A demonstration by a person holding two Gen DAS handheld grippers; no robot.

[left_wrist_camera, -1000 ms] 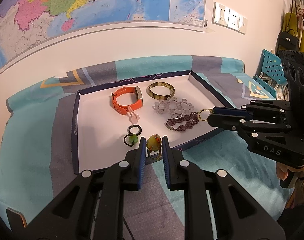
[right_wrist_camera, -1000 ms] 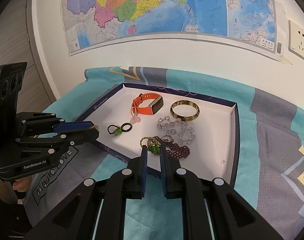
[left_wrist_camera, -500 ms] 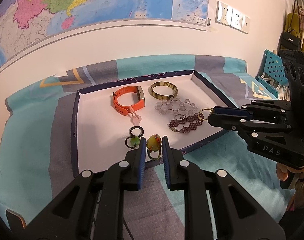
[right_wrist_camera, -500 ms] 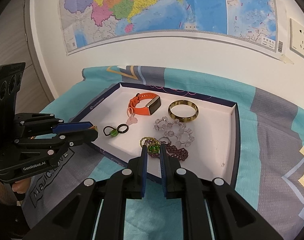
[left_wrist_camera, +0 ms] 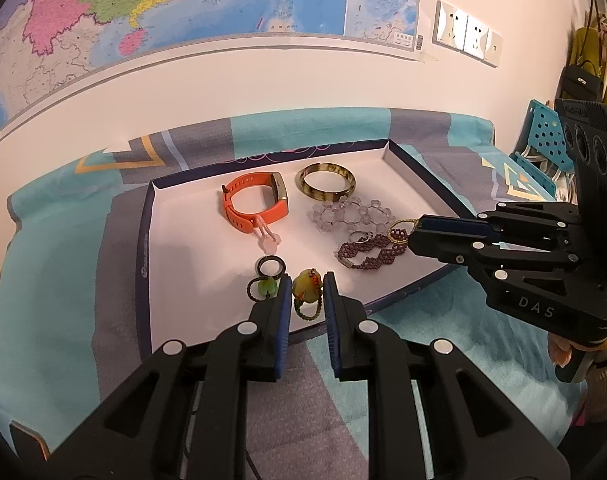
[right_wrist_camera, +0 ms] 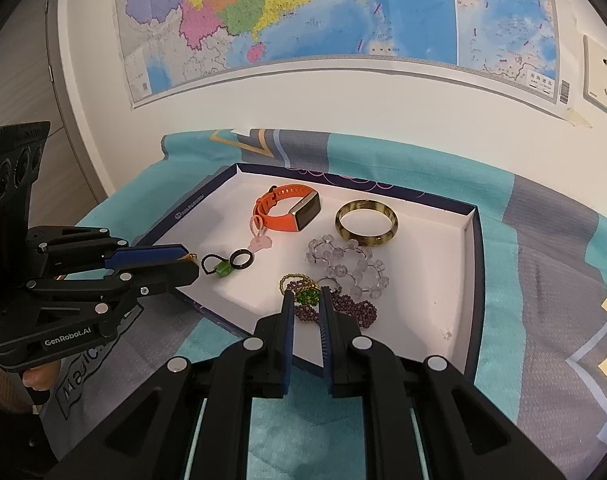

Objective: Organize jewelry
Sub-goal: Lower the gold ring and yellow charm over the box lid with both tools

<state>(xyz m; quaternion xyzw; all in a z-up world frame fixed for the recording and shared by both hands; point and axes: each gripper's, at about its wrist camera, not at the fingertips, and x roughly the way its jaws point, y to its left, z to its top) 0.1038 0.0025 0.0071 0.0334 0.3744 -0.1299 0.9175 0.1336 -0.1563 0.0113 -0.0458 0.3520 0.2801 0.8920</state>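
Observation:
A white tray (left_wrist_camera: 183, 256) with a dark blue rim lies on the bed. In it are an orange watch (left_wrist_camera: 255, 202), a tortoiseshell bangle (left_wrist_camera: 327, 187), a clear bead bracelet (left_wrist_camera: 349, 214), a purple bead bracelet (left_wrist_camera: 371, 254) and a black ring on a green-bead cord (left_wrist_camera: 268, 276). My left gripper (left_wrist_camera: 307, 292) is shut on a yellow pendant (left_wrist_camera: 306, 283) over the tray's near edge. My right gripper (right_wrist_camera: 305, 298) is shut on a green-and-gold charm (right_wrist_camera: 307, 296) at the purple bracelet (right_wrist_camera: 351, 308). The tray (right_wrist_camera: 423, 280) also shows in the right wrist view.
The bed has a teal and grey patterned cover (left_wrist_camera: 55, 264). A wall with a map (left_wrist_camera: 183, 8) and sockets (left_wrist_camera: 467, 38) stands behind it. A blue perforated chair (left_wrist_camera: 543, 136) and hanging bags (left_wrist_camera: 583, 76) are at the right.
Both grippers have edged a little further over the tray with their pieces still held. The jewelry in the tray has not moved.

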